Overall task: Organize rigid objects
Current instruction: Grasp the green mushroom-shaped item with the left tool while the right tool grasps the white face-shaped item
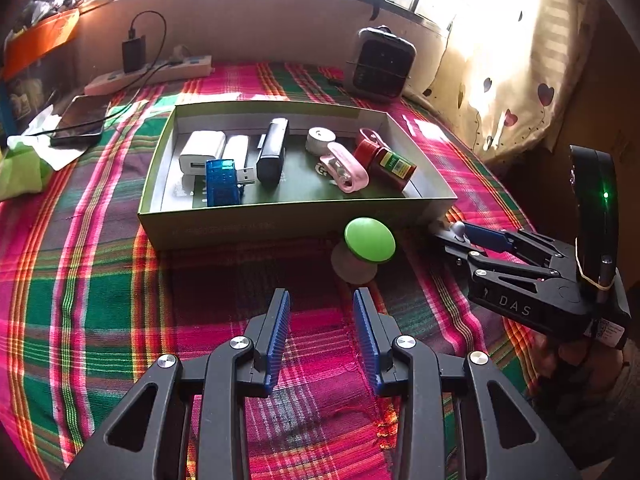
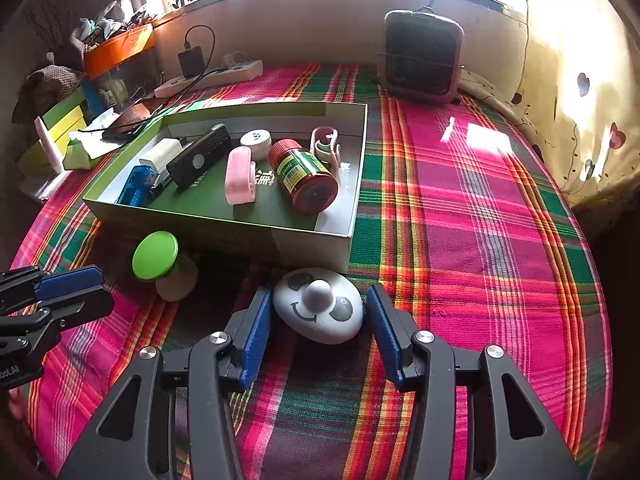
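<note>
Now the right claw (image 2: 319, 330) straddles the white smiley-face piece (image 2: 320, 310), pads apart.

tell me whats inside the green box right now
In the box: a white charger, blue usb stick, black remote, white round case, pink clip, red jar. The floor under them is hidden.

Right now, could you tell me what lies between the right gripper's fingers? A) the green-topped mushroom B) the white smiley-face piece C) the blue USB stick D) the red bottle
B: the right wrist view shows the white smiley-face piece on the cloth between the right gripper fingers, outside the box; one pad looks at its edge, the other stands apart.
</note>
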Tool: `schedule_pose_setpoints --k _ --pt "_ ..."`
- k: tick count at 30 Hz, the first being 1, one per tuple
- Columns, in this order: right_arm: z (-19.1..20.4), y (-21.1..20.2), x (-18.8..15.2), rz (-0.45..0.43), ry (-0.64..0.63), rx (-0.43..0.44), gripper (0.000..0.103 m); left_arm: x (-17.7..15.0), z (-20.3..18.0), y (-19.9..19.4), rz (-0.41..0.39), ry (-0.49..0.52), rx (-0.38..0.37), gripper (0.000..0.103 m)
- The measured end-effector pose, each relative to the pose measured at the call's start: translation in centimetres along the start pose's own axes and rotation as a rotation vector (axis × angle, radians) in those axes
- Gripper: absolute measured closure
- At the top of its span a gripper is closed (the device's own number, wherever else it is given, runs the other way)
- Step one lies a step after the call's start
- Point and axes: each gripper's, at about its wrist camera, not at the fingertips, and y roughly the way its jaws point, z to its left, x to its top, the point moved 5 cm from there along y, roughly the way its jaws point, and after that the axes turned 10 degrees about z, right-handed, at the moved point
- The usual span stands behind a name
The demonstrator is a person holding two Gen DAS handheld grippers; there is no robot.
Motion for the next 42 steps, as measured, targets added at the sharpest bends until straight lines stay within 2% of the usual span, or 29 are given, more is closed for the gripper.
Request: schedule_pose_setpoints --k 9,12,13,26,42 --pt "-0.9 -0.4 -0.4 -0.006 0.031 0.019 0.054 0.9 -0.8 0.6 0.005 -0.003 -0.009 0.07" --pt "-1.3 -0.7 -0.7 -0.014 0.043 0.024 0.054 1.3 -1.3 0.8 0.002 0.006 -0.01 0.056" --pt "-1.4 -0.8 -0.8 -0.014 0.045 0.024 0.054 1.4 -1.5 1.0 0.005 0.011 -0.008 0.056" --pt "-2.7 -1.5 -1.7 -0.027 0.081 0.05 0.054 3.0 -3.3 2.8 0.013 0.04 0.042 0.056" --pt "-2.7 -1.2 -1.6 -0.017 0.08 0.07 0.054 3.6 -2.8 4.0 0.018 0.009 0.074 0.056"
